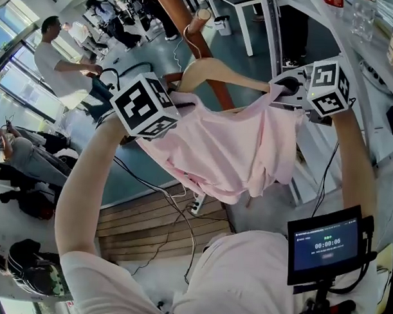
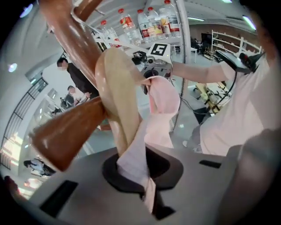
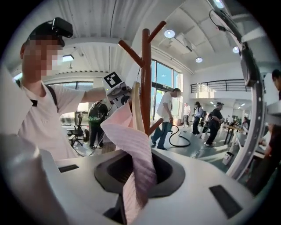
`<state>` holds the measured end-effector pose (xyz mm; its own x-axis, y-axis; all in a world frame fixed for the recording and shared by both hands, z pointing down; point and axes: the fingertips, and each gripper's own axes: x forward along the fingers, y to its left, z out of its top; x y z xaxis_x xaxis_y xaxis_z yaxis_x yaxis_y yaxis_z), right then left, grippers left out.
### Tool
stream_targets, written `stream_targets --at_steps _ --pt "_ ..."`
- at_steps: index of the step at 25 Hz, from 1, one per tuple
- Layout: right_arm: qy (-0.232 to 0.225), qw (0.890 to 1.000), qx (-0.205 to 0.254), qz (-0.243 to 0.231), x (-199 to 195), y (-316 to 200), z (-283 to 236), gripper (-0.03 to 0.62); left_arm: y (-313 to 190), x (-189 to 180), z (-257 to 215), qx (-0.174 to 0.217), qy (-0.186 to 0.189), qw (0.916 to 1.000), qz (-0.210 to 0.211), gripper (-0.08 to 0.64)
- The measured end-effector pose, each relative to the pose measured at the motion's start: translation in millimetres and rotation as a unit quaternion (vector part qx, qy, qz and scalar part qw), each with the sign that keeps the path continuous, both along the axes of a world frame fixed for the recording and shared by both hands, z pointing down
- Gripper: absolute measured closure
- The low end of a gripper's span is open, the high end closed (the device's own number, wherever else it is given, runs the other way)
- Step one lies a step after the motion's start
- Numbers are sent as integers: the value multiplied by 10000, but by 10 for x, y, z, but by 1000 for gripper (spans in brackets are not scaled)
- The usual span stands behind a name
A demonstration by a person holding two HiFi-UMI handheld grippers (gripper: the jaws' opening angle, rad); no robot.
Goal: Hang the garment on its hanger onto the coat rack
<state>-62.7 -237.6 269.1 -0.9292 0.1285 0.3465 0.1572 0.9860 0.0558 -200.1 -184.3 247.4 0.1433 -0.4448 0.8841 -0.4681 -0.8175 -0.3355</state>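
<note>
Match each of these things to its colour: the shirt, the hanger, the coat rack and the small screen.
Things:
1. shirt
2. hanger
3. coat rack
4. screen

Colours:
A. reddish brown
B. dark blue
C. pale pink
D. light wood

Pairs: 1-C, 2-D, 3-A, 4-B
</note>
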Motion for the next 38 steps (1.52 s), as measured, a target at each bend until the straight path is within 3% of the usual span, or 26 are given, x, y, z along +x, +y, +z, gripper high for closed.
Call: stream_targets --at_steps 4,9,13,16,18,23,28,30,32,38 --pt "53 9976 462 511 129 -168 -49 491 -73 18 95 589 536 9968 104 551" --pt "223 9916 939 862 300 -281 -64 416 -40 34 215 706 1162 9903 300 549" --pt "703 9777 1542 1244 469 -404 -22 390 -41 17 243 836 1395 9857 447 531" --pt "561 9766 1459 1475 550 -491 -29 370 -24 1 234 943 1571 9817 527 515" --pt "444 9770 1409 1538 576 -503 -56 370 -4 -6 218 1002 1597 9805 565 497" --pt "714 9691 1769 1565 550 -479 8 370 -11 -119 139 1070 1495 9817 494 497" --pt "386 9688 1803 1658 276 -458 -40 370 -39 -250 59 989 1169 9876 339 492" --pt "484 9629 2070 1659 145 -451 -35 370 -69 -207 -18 1069 1137 9871 356 452" --pt "569 9558 2367 1650 49 -451 -52 370 -106 -124 -118 1210 1176 9849 384 354" --pt "828 9497 2441 1777 41 -565 9 370 42 -30 -95 1359 1249 9822 340 314"
